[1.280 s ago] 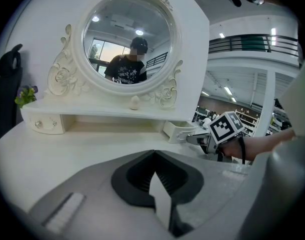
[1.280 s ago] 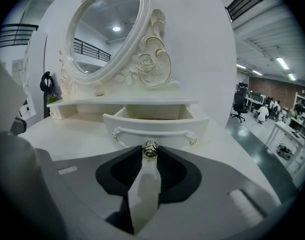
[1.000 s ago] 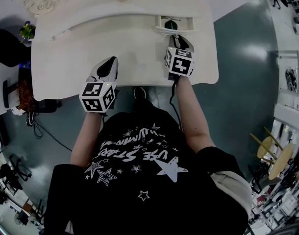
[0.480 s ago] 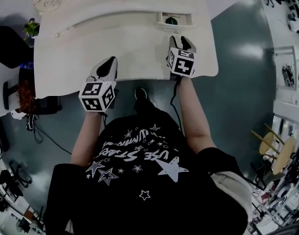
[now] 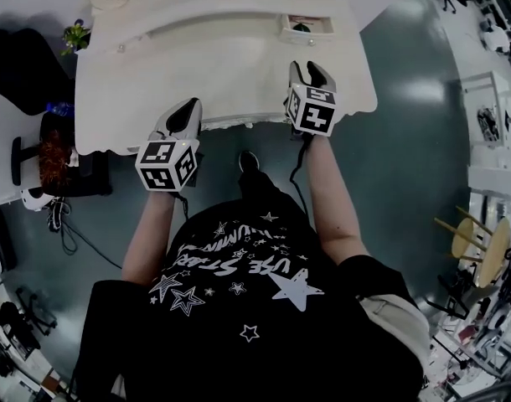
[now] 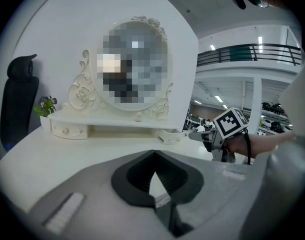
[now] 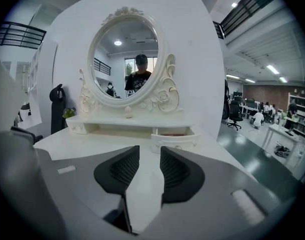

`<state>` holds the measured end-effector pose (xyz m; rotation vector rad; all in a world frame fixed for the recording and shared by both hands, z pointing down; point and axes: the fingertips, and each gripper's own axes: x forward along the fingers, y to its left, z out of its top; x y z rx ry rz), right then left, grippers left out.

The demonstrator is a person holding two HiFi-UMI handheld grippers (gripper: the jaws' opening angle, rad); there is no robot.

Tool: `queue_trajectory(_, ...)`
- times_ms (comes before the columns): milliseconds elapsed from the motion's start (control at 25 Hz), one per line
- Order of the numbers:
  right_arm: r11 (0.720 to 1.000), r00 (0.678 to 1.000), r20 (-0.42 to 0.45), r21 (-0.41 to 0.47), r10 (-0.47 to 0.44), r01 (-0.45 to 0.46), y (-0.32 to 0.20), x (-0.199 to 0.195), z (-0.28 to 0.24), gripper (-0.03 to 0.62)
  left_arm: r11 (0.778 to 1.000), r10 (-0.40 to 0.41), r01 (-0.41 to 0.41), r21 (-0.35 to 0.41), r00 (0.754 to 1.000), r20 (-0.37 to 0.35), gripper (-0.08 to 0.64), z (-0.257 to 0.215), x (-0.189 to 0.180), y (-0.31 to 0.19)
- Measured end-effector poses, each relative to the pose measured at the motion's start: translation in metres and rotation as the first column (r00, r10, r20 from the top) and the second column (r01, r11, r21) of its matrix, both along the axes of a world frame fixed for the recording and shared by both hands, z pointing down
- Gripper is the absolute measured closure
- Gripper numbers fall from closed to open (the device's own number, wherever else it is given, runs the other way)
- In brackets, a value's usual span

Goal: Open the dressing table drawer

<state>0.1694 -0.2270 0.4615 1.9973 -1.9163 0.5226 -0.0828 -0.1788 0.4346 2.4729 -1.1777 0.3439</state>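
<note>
Already the drawer [image 5: 307, 28] juts toward the person [image 5: 255, 291], long side crosswise; right claw [image 7: 150, 151], just narrowing, gapes empty; left claw [image 6: 153, 154] closed.

The right-hand white drawer [image 7: 175, 143] stands pulled open.

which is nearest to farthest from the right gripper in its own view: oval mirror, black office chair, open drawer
1. open drawer, just ahead, slightly right
2. oval mirror, behind the drawer, upper left
3. black office chair, far right, deep in the background
</note>
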Motion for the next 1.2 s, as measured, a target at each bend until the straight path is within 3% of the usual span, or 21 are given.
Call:
queue_trajectory(280,0.993,0.998,-0.009,0.098,0.062,-0.061,0.056,-0.025,-0.04,0.565,0.999,0.018,-0.017,0.034,1.0,-0.021,0.558,-0.016,-0.029,0.052)
queue_trajectory(440,0.986,0.997,-0.006,0.145,0.081,-0.08,0.093,-0.039,-0.059,0.566,0.999,0.025,-0.024,0.036,0.999,-0.024,0.558,-0.019,-0.048,0.083)
queue_trajectory(1200,0.989,0.995,-0.035,0.118,0.098,-0.094,0.246,-0.11,-0.065,0.566,0.995,0.09,-0.088,0.036,0.995,-0.045,0.558,-0.021,-0.109,0.199)
